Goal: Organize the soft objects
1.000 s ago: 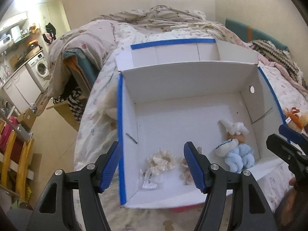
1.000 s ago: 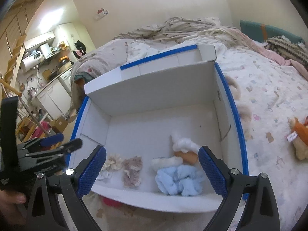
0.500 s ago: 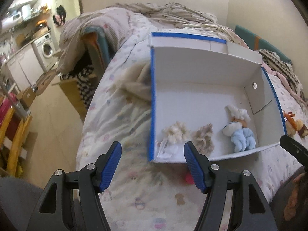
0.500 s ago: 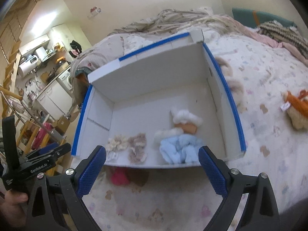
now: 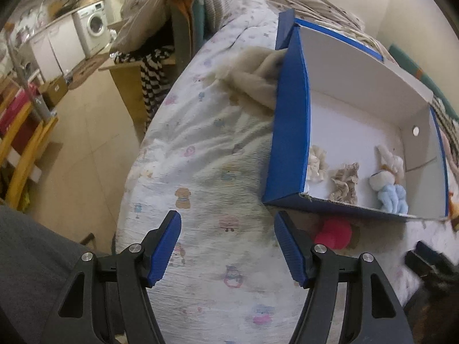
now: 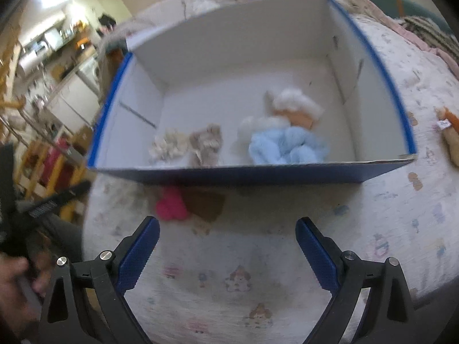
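while the left gripper (image 5: 226,246) hangs with fingers apart and empty over the patterned bedsheet (image 5: 206,154), the right gripper's (image 6: 226,250) wide fingers are closing on nothing; the pink fluffy soft toy (image 6: 171,204) lies just outside the blue-edged white cardboard box (image 6: 258,172).

toys (image 6: 284,140) in box (image 6: 246,172), on bed (image 6: 258,272)

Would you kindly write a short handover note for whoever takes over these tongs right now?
Left tongs: open, empty, above the printed bedsheet.
Right tongs: empty, jaws closing slightly, nothing between them.
Done: cream scrunchie, beige scrunchie and blue-and-white soft doll lie in the blue-edged box.
Left: pink soft item and brown piece on the sheet in front of the box; orange plush to its right.
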The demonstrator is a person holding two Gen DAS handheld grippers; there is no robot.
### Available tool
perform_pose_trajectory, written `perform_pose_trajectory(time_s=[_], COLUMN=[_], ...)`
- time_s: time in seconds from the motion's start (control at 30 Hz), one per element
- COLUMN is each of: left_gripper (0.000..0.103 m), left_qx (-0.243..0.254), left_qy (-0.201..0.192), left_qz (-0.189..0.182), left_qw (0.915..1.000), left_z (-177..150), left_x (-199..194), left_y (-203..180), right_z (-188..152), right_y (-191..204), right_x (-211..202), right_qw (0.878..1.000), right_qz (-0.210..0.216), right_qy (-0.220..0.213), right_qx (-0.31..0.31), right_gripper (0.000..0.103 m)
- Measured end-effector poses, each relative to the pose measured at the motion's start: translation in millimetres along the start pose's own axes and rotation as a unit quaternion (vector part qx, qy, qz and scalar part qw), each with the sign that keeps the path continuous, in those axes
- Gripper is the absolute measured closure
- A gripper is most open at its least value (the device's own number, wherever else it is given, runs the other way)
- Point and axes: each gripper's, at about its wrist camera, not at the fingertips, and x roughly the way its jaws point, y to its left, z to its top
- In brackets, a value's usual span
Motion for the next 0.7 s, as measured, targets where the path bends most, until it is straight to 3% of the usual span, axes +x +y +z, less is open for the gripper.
perform_pose_trajectory(time_s=[0.03, 0.1, 0.37, 0.6, 0.63, 0.7], left_gripper=[0.039, 0.039, 0.039, 0.039, 0.039, 0.039], left_qx=[-0.003, -0.003, -0.017, -0.021, -0.021, -0.02], left_qy=[0.002, 0.007, 0.026, 0.046, 0.048, 0.05], left_qz=[-0.003, -0.005, -0.011, -0.019, -0.02, -0.021], left_qw=[1.0, 1.0, 0.9995, 0.9985, 0.9984, 0.9983], left_z=[0, 0, 3, 2, 2, 2], left_x=[1, 3, 13, 21, 22, 23], left_y=[0, -2, 1, 2, 2, 0], right_z=[0, 2, 14, 11, 11, 9], right_y=[3, 10, 28, 46, 48, 52], right_x=[7, 21, 79, 112, 114, 114], right_qw=[1.0, 0.999, 0.993, 0.991, 0.991, 0.99], right_qz=[-0.009, -0.015, -0.071, -0.063, -0.06, -0.056], right_qy=[0.008, 0.024, 0.062, 0.088, 0.088, 0.084], right_qx=[-0.008, -0.029, -0.065, -0.077, -0.081, -0.095], right_gripper=[0.017, 0.028, 0.03, 0.033, 0.05, 0.07])
